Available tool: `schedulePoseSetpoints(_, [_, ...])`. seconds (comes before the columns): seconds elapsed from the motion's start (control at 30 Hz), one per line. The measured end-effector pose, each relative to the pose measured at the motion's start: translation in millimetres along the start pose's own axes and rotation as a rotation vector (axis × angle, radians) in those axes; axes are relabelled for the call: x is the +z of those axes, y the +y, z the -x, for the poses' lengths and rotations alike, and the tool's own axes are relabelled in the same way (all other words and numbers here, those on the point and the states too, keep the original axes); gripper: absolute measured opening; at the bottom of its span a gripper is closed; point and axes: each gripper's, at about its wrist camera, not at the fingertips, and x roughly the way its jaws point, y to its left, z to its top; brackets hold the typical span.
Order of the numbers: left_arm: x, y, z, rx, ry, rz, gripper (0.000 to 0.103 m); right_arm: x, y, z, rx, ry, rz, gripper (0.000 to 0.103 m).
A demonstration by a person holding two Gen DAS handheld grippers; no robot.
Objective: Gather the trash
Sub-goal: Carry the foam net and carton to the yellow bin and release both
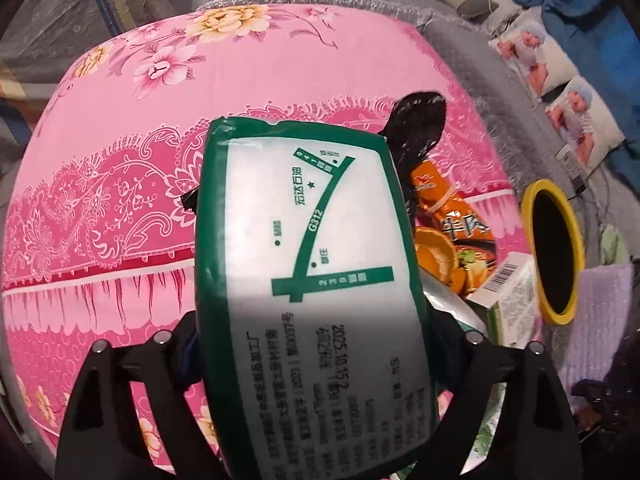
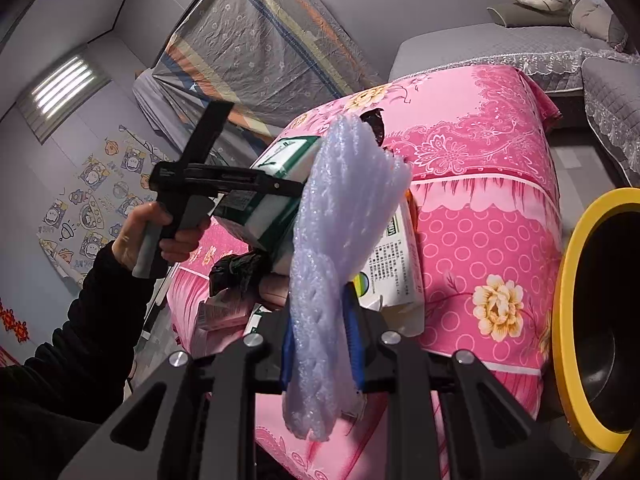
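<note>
My left gripper [image 1: 308,344] is shut on a green and white tissue pack [image 1: 308,264], held above the pink floral cloth [image 1: 120,184]. The pack and left gripper also show in the right wrist view [image 2: 276,196]. My right gripper [image 2: 320,344] is shut on a bundle of white foam netting [image 2: 340,248]. A yellow-rimmed black bin [image 1: 554,248] stands at the right; it also shows in the right wrist view [image 2: 600,320]. An orange noodle wrapper [image 1: 452,236], a small green and white carton [image 1: 508,296] and a black plastic bag [image 1: 418,128] lie on the cloth.
A white carton [image 2: 396,276] and pink boxes [image 2: 216,316] lie on the cloth-covered table. A grey sofa [image 2: 520,44] stands behind it. Baby-print cushions [image 1: 560,92] lie on the grey cover.
</note>
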Motion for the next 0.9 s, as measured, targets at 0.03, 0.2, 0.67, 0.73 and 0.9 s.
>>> schedulePoseSetpoints(0.03, [-2.6, 2.2, 6.0, -0.024, -0.009, 0.007, 0.076, 0.5, 0.1, -1.6, 0.001, 0.003, 0.002, 0.02])
schedulePoseSetpoints(0.2, [-25.7, 5.0, 42.6, -0.08, -0.11, 0.006, 0.074, 1.7, 9.0, -7.2, 0.007, 0.015, 0.02, 0.02])
schedulePoseSetpoints(0.67, [-109.3, -41.4, 145.4, -0.131, -0.538, -0.087, 0.074, 8.7, 7.6, 11.3, -0.043, -0.053, -0.009, 0.02])
schedulePoseSetpoints(0.73, [-112.2, -56.0, 146.7, -0.154, -0.558, -0.115, 0.074, 9.7, 0.2, 24.7, -0.067, -0.09, -0.028, 0.02])
schedulePoseSetpoints(0.9, [-101.9, -97.6, 131.9, -0.204, -0.558, -0.187, 0.074, 9.5, -23.2, 62.6, -0.14, -0.192, -0.09, 0.02])
